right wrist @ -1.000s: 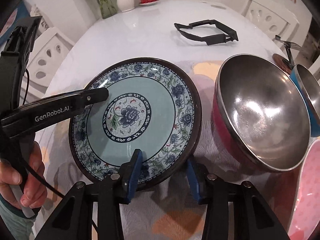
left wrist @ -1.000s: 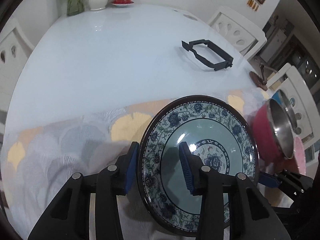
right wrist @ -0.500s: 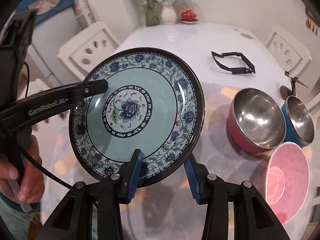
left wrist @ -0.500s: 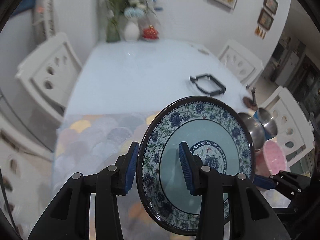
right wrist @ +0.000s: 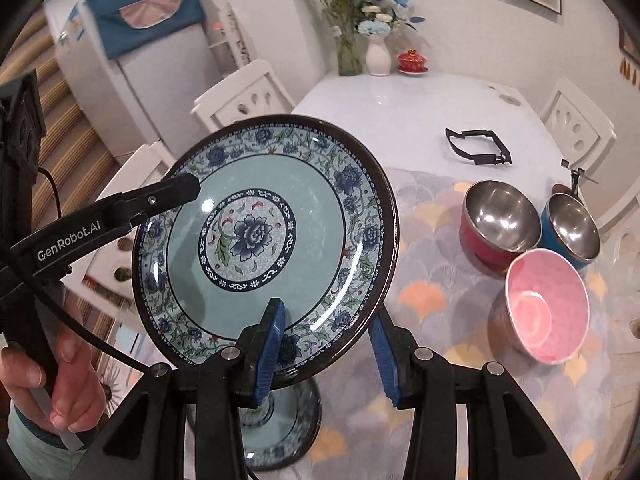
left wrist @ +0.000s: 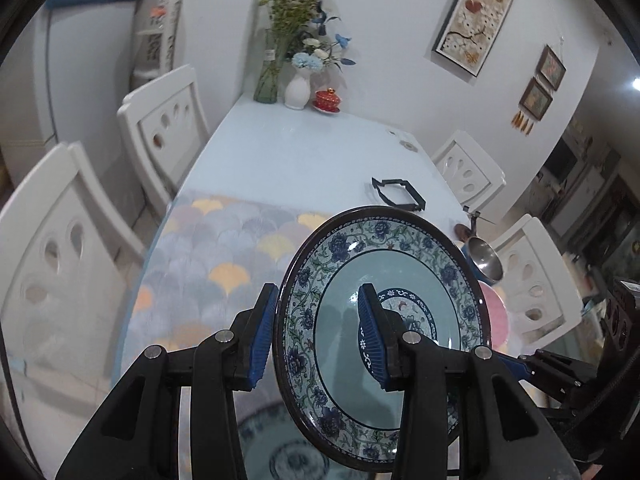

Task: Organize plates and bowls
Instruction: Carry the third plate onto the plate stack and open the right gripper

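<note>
**Floral plate lifted, mid-transfer**

While both claws clench opposite rim edges, left claw (left wrist: 318,336) and right claw (right wrist: 328,350), we hold the floral plate (right wrist: 264,240) tilted above the counter (right wrist: 400,120). A second plate (right wrist: 288,432) lies below, seemingly matching. Bowls (right wrist: 544,304) wait right. Next: level it, lower, stack.

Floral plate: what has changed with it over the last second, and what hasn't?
The floral plate has been lifted well clear of the table; a second matching plate now shows below it. Both hand-held grippers, left and right, still clamp its rim. The three bowls stayed put.
</note>
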`<state>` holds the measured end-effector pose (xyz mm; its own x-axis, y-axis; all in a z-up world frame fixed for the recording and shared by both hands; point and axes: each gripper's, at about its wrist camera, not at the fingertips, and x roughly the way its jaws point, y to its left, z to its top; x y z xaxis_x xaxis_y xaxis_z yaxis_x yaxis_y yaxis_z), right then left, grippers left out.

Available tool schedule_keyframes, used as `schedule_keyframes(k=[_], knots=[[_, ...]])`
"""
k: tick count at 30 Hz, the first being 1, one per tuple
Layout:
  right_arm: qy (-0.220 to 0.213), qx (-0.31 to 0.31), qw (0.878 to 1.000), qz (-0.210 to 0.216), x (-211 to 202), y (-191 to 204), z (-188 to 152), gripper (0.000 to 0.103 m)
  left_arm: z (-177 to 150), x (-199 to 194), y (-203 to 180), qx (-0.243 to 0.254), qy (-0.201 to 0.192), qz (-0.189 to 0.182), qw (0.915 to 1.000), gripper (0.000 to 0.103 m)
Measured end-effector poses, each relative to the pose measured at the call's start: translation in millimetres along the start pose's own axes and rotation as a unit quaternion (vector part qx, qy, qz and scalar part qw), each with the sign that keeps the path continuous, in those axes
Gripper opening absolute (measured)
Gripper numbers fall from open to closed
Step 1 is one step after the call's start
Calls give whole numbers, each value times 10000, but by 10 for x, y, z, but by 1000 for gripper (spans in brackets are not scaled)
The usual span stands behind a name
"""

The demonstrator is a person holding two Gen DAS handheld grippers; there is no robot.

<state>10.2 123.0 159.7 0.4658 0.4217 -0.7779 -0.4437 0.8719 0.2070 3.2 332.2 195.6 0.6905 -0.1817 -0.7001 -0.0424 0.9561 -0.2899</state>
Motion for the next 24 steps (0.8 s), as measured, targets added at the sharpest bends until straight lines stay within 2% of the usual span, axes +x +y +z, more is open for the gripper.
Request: schedule_keyframes(k=[7, 15, 20, 24], knots=[[97, -115, 9998, 105, -104, 185, -278, 41, -363, -145, 235, -423, 195, -228, 9987, 37], [507, -134, 9985, 135, 19, 295, -652, 42, -709, -160, 338, -357, 458, -232, 9980, 37], [739, -232, 9969, 109, 115, 333, -813, 42, -961, -109, 405, -329, 687, -79, 9971, 37], [1022, -416, 9939, 84, 233, 380, -988, 42, -1202, -32, 499, -387, 1036, -18, 9939, 37]])
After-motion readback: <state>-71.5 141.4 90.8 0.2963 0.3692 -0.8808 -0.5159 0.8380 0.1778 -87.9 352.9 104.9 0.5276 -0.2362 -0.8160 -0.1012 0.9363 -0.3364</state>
